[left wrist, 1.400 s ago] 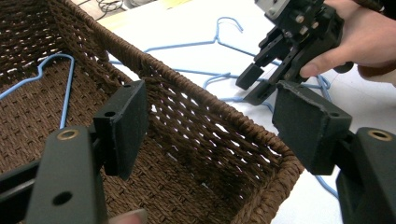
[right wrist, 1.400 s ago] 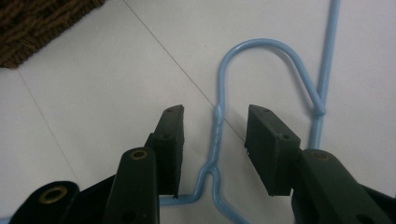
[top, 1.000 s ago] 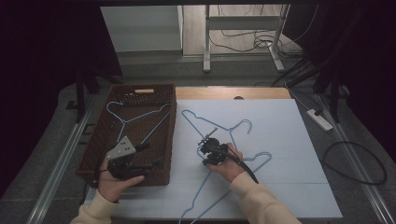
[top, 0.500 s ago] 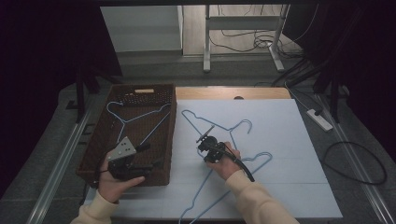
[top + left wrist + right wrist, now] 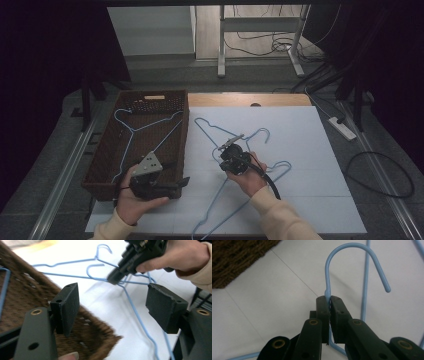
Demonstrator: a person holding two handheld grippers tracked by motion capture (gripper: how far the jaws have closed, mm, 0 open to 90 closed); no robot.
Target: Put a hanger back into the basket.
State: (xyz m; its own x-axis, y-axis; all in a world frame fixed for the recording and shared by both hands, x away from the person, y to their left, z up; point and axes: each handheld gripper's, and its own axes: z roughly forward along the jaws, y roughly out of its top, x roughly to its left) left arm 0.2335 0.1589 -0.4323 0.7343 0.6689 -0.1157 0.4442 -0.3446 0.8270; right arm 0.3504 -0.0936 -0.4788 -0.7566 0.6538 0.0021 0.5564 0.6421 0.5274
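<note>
Just closed right gripper [image 5: 329, 301]: fingers [image 5: 338, 312] clamping blue wire hanger [image 5: 227, 150] at hook neck, mid-tabletop. Left gripper [image 5: 112, 307] open over wicker basket [image 5: 107, 165], near tabletop's left edge.

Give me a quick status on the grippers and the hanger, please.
Right gripper just closed, shut on hanger neck below the hook. Left gripper open, empty, over basket corner. Second hanger crosses the held one; may snag.
</note>
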